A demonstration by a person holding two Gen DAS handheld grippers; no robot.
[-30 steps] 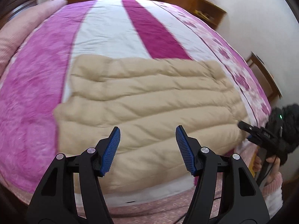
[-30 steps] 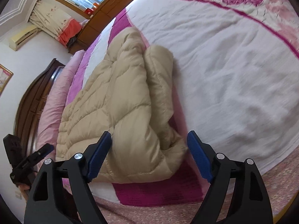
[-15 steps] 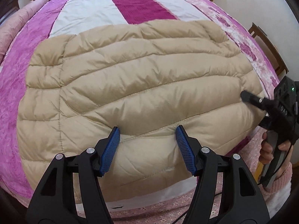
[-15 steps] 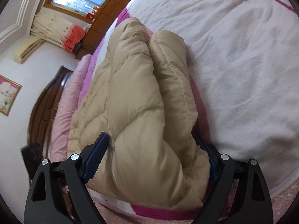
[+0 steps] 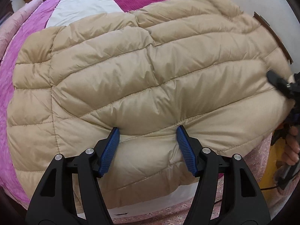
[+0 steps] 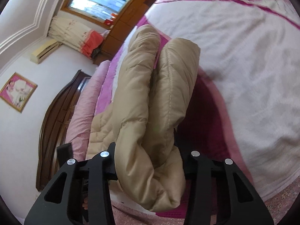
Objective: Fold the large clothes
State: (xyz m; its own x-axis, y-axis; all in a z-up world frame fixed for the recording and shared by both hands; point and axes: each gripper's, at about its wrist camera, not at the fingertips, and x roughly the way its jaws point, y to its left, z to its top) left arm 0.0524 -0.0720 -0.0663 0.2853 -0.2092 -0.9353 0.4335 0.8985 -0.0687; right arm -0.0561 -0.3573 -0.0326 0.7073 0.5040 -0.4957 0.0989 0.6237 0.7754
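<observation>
Right tongs [image 6: 148, 161] clamp beige jacket [image 5: 131, 78] (puffy, quilted, doubled).

The beige jacket [image 5: 131, 78] is quilted cloth with a slight satin sheen and stitched seams. The bed cover [image 5: 80, 3] beneath looks soft, matt and fuzzy. The left gripper [image 5: 148, 146] is matt black plastic with ribbed blue pads [image 5: 110, 150] and shiny metal screws; the headboard [image 6: 56, 120] is glossy dark wood.

left tongs [image 5: 148, 148] – black frame | blue ribbed pads [image 5: 109, 151] | silver screws
</observation>
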